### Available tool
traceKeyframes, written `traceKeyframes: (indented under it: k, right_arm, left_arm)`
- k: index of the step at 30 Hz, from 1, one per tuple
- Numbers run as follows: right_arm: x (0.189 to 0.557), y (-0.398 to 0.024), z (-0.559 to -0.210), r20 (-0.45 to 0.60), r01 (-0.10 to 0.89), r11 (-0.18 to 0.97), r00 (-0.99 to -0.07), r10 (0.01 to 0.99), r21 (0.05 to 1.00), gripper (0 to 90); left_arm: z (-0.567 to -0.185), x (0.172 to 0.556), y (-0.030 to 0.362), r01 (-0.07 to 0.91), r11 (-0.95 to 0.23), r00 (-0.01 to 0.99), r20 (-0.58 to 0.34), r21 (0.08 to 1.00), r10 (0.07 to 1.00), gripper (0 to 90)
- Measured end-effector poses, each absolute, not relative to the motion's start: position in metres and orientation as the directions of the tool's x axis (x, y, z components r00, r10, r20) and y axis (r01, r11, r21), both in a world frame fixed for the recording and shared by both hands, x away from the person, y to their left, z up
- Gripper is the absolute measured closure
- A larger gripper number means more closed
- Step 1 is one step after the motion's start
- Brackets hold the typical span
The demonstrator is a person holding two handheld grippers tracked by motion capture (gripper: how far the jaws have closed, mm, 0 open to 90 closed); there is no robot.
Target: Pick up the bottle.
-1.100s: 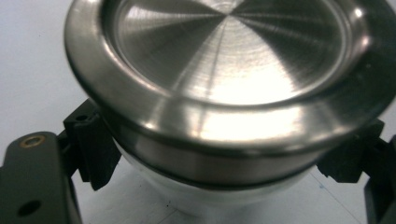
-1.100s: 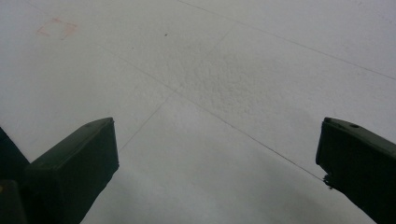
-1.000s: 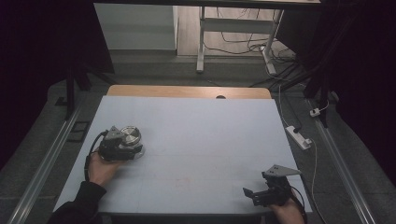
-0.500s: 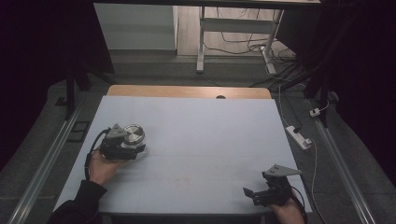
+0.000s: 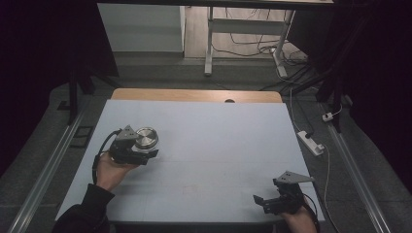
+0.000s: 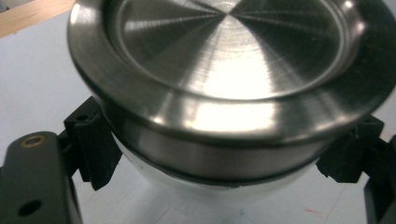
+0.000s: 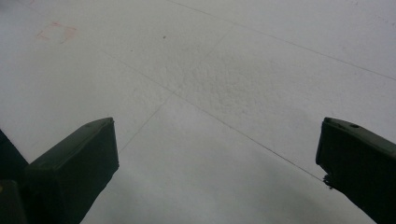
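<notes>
A round brushed-steel tin with a rimmed top and a white underside is held a little above the pale table at its left side. My left gripper is shut on the tin, and in the left gripper view its black jaws press on the tin's two sides. A hand grips that gripper from below. Near the table's front right corner my right gripper stands open. In the right gripper view nothing lies between the right gripper's wide jaws, just bare table surface.
A wooden strip runs along the table's far edge. On the floor to the right lies a white power strip with cables. Metal rails flank the table, and a desk frame stands beyond it.
My left gripper has lifted the tin slightly and carried it a little to the right and away from the person. The right gripper has stayed put.
</notes>
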State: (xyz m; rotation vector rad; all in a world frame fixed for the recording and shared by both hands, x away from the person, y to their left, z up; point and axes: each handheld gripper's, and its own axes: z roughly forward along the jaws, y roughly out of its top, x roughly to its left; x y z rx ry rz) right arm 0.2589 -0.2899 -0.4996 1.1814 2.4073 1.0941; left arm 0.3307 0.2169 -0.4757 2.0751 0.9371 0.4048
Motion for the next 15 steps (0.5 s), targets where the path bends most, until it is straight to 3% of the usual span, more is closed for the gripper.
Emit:
traceKeyframes:
  k: [15]
  right_arm:
    - [0.259, -0.29, -0.5, 0.102, 0.576, 0.39, -0.642, 0.76, 0.719, 0.0]
  left_arm:
    - [-0.46, 0.336, 0.182, 0.436, -0.438, 0.733, -0.029, 0.786, 0.679, 15.4]
